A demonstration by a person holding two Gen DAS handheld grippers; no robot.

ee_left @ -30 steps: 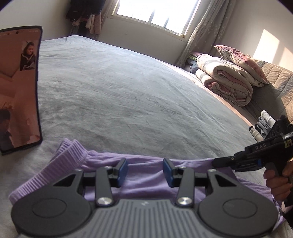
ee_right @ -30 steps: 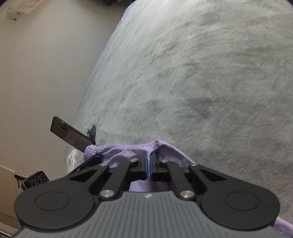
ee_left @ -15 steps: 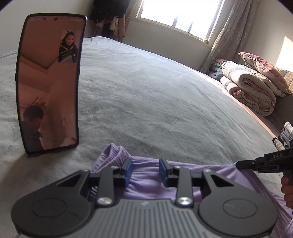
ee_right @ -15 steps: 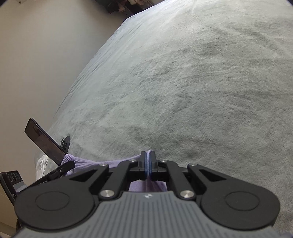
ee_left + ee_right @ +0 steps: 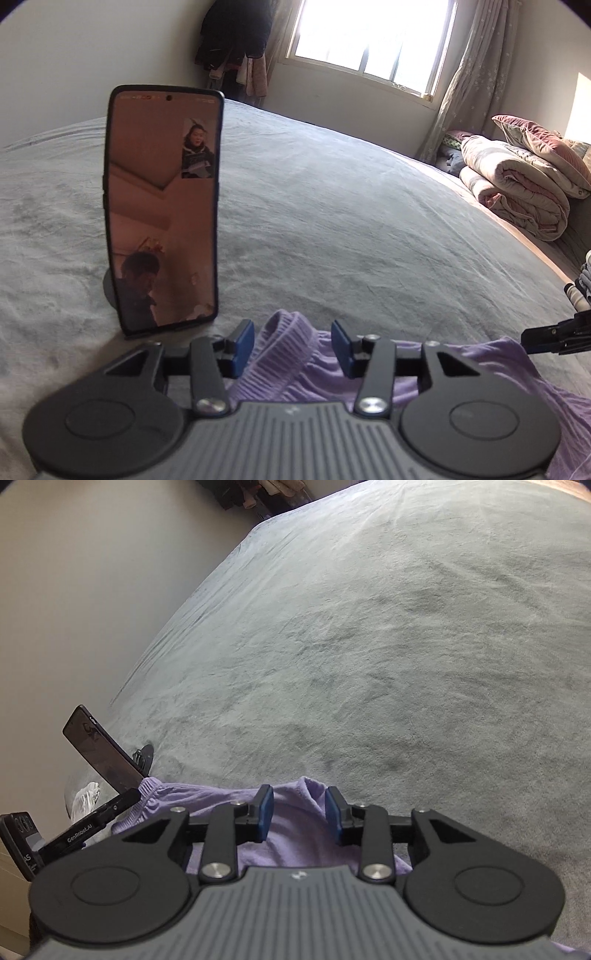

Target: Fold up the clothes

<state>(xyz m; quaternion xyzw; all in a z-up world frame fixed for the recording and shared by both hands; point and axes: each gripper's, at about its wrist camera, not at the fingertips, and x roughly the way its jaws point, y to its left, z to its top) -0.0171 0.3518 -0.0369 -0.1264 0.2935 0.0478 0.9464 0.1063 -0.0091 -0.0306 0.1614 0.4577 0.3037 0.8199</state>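
A lilac garment [image 5: 480, 373] with a ribbed band [image 5: 284, 350] lies on the grey bed [image 5: 332, 229], right under both grippers. My left gripper [image 5: 292, 345] is open, its jaws either side of the ribbed band, not closed on it. My right gripper [image 5: 297, 814] is open over the garment's other end [image 5: 295, 834], where a small fold of cloth rises between the jaws. The right gripper's tip shows at the right edge of the left wrist view [image 5: 554, 338]; the left gripper shows at the left of the right wrist view [image 5: 92, 827].
A phone on a stand [image 5: 162, 210] stands upright on the bed just left of the garment, also in the right wrist view [image 5: 99, 755]. Rolled quilts and a pillow [image 5: 517, 188] lie at the far right. A wall [image 5: 92, 590] runs along the bed's left side.
The right gripper was shut on a pinch of the lilac cloth; its jaws now stand open. The left gripper swung left toward the phone and its jaws widened around the ribbed band.
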